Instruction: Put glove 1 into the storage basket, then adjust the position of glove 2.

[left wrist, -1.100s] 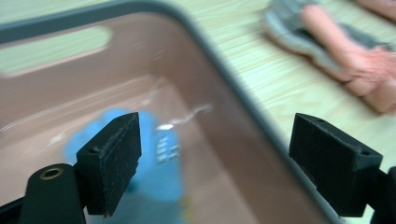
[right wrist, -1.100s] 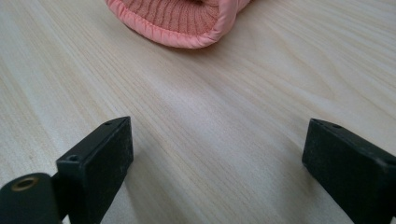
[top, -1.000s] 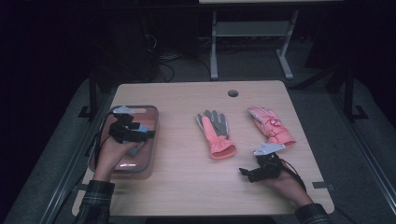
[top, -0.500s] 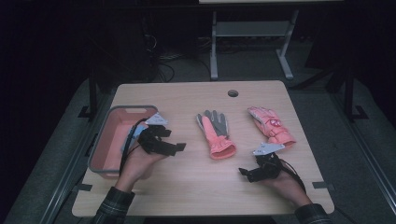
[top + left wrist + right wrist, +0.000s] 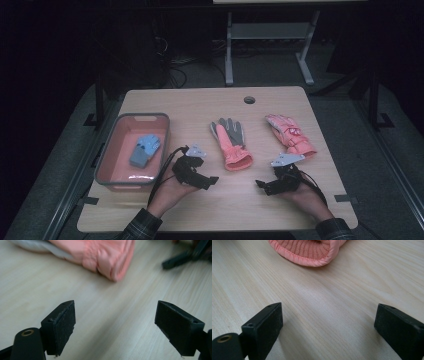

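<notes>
the left gripper (image 5: 212, 180) is sitting low over the wooden table (image 5: 200, 105), just right of the grey bin (image 5: 102, 160) and a little short of the cuff of the middle glove (image 5: 231, 141). its jaws are standing wide apart with nothing between them; in the left gripper view the bare tabletop (image 5: 105, 315) is showing in the gap, and the pink cuff of that glove (image 5: 110, 257) is lying ahead of the jaws, apart from them.

the right gripper (image 5: 262, 186) is resting near the front edge of the table, below the right glove (image 5: 290, 134). its jaws are also spread wide and holding nothing. in the right gripper view a ribbed pink cuff (image 5: 308, 251) is lying ahead of the open jaws, not touching them; going by the high view, where this gripper is pointing left, it looks to be the middle glove's cuff.

the middle glove is lying flat with its grey palm up and fingers pointing away from the person, cuff toward the grippers. the right glove is lying flat too, tilted, well apart from the middle one. a blue glove (image 5: 145, 149) is lying inside the bin, on its pink floor.

the other gripper's dark jaw tips (image 5: 180, 258) are showing at the top right of the left gripper view.
</notes>
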`<state>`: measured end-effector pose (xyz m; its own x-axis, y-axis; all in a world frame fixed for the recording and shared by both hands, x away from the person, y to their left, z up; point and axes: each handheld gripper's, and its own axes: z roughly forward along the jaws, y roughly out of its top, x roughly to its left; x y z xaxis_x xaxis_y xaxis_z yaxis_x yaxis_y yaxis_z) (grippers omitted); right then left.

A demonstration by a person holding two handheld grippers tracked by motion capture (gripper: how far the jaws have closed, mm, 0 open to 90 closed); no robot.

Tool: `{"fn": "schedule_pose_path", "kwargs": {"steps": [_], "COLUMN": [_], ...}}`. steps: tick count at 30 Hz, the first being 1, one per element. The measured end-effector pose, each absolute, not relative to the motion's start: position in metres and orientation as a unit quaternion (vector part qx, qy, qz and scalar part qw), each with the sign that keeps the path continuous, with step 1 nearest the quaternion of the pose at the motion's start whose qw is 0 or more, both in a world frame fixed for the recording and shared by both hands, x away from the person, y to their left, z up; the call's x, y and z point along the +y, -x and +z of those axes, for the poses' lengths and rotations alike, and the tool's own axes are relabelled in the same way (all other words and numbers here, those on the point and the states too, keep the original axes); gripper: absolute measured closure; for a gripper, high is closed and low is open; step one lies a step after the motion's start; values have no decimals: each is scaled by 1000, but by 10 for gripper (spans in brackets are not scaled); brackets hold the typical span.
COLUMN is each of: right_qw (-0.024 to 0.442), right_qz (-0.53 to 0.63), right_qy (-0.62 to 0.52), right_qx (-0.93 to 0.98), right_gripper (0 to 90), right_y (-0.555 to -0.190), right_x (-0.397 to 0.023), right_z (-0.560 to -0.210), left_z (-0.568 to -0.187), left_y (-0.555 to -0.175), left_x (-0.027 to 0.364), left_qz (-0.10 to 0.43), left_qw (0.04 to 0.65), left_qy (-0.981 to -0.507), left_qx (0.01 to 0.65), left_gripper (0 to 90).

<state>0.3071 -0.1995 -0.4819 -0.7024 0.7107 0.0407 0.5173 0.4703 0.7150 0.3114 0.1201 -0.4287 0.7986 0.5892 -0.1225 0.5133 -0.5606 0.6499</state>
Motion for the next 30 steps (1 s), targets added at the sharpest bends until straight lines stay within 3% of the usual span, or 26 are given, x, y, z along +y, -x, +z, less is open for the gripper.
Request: {"fn": "schedule_pose_path", "kwargs": {"steps": [9,14,20,21,22,23,24,26,27,30], "right_qw": [132,125,127,127,121,121,119,118,109,105], "right_qz": [364,349,370,370,377,377,384,387,395,403], "right_qy": [-362,-359,-351,-351,-346,-346,-341,-339,-339,-338], "right_qx": [848,857,851,851,850,850,850,849,846,844], "right_gripper": [78,161,464,464,625,625,727,754,835,898], "right_y": [-307,-310,-313,-313,-317,-317,-321,-323,-330,-339], "right_x": [-199,-194,-191,-191,-190,-190,-189,-189,-188,-183], "right_z": [-482,-476,-460,-460,-451,-451,-444,-441,-434,-427], "left_z": [-463,-468,-477,-477,-477,-477,-477,-477,-477,-477], "left_y": [-299,-295,-294,-294,-294,-294,-293,-293,-292,-292], "left_x": [114,121,134,134,135,135,135,136,137,139], "left_qz": [73,87,110,110,111,111,111,110,111,111], "left_qw": [322,333,376,376,374,374,375,375,374,373], "left_qy": [-897,-896,-882,-882,-883,-883,-882,-883,-883,-884], "left_qx": [294,280,263,263,261,261,262,262,260,260], "left_gripper": [146,133,125,125,125,126,126,126,126,126]}}
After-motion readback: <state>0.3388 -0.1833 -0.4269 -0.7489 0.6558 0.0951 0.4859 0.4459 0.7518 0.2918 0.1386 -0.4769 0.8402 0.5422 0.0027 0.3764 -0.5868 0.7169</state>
